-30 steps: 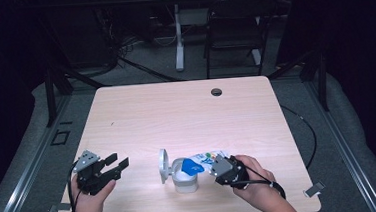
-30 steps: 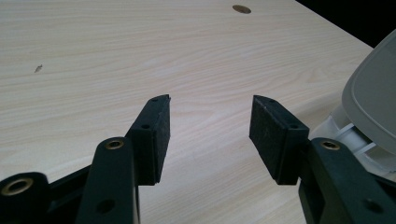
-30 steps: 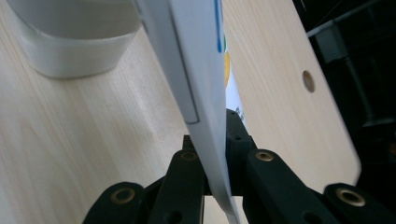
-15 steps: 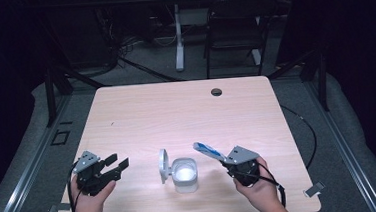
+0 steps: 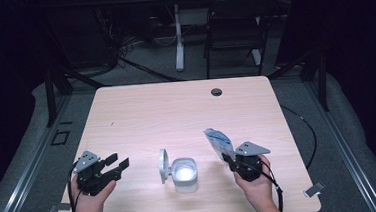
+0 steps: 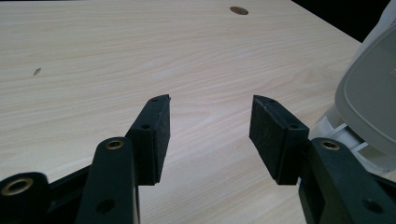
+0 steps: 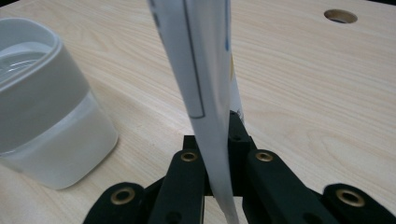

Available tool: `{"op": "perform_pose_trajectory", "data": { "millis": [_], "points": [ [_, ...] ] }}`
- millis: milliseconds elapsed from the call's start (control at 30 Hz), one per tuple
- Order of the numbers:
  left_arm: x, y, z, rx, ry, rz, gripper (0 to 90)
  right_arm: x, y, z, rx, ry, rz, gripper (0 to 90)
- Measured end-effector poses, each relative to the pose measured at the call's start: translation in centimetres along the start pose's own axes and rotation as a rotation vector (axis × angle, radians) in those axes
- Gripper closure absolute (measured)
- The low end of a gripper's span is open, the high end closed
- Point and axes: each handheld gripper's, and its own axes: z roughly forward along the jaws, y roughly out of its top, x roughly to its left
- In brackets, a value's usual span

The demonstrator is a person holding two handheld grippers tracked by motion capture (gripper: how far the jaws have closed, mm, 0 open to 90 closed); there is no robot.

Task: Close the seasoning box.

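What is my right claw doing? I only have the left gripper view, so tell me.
Observer: The right claw is shut on a flat blue-and-white pouch, which sticks up from it.
Operator: Now give me the pouch's place against the white container.
Observer: In the high view it is to the right of the container, apart from it and not over the opening.
Operator: Report the lid.
Observer: The lid stands open on the container's left side, toward your open left claw.
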Motion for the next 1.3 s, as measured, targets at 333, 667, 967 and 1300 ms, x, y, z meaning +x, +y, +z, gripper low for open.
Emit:
{"op": "perform_pose_trajectory", "data": {
  "millis": [333, 667, 967, 1300],
  "points": [
    [-0.2, 0.0, 0.0, -0.003, -0.005, 0.009, 48.6, -0.7, -0.5, 1.1, 0.007, -0.016, 0.063, 88.0],
    [-0.1, 0.0, -0.1, -0.006, -0.006, 0.007, 48.6, -0.7, -1.2, 1.8, 0.028, -0.019, 0.075, 87.8],
    [-0.2, 0.0, -0.1, -0.003, 0.0, 0.01, 48.6, -1.1, -2.0, 1.7, 0.022, -0.033, 0.093, 81.7],
    [-0.2, 0.0, -0.1, -0.002, 0.001, 0.009, 48.5, -1.2, -2.4, 1.2, 0.023, -0.068, 0.048, 62.6]
  ]
}}
